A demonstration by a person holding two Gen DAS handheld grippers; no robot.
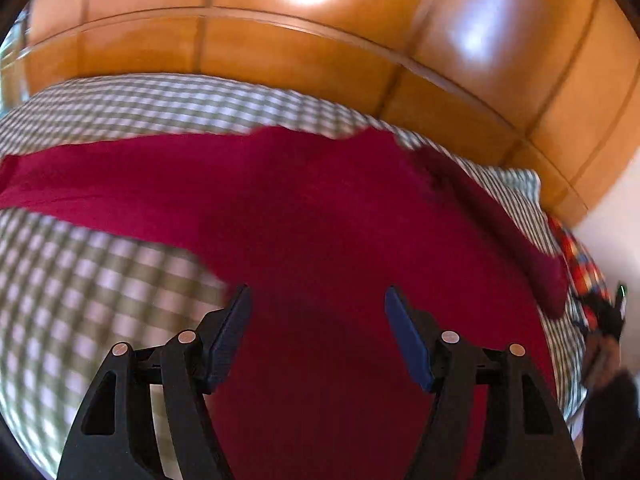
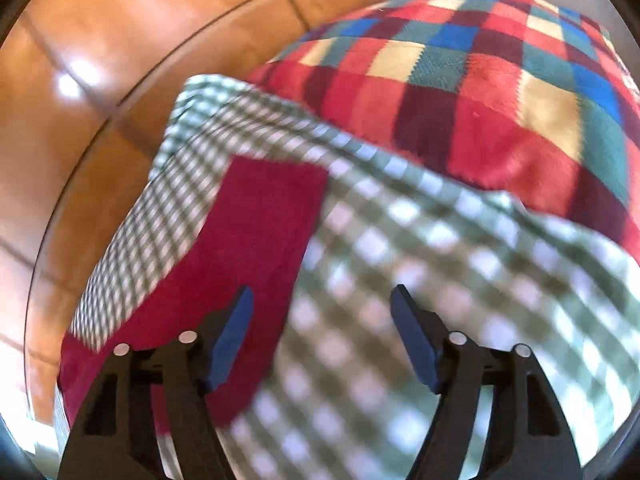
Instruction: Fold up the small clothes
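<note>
Left wrist view: left hand-held gripper [image 1: 318, 296] gapes empty above the red garment [image 1: 280, 208].

**Wood-panelled wall behind a checked bed**

A glossy orange-brown wooden wall [image 1: 320, 56] of panels with dark seams fills the top of the left wrist view, with a curved ledge running across it. Bright patches of light glare on the varnish, one at the top centre and another to the right. The same panels [image 2: 80, 120] show at the left of the right wrist view, also with glare. Below lies a bed under a green-and-white gingham sheet [image 1: 100, 280]. A plaid blanket [image 2: 480, 80] of red, blue, green and cream squares lies on it. A pale wall [image 1: 612, 216] shows at the far right.
</note>
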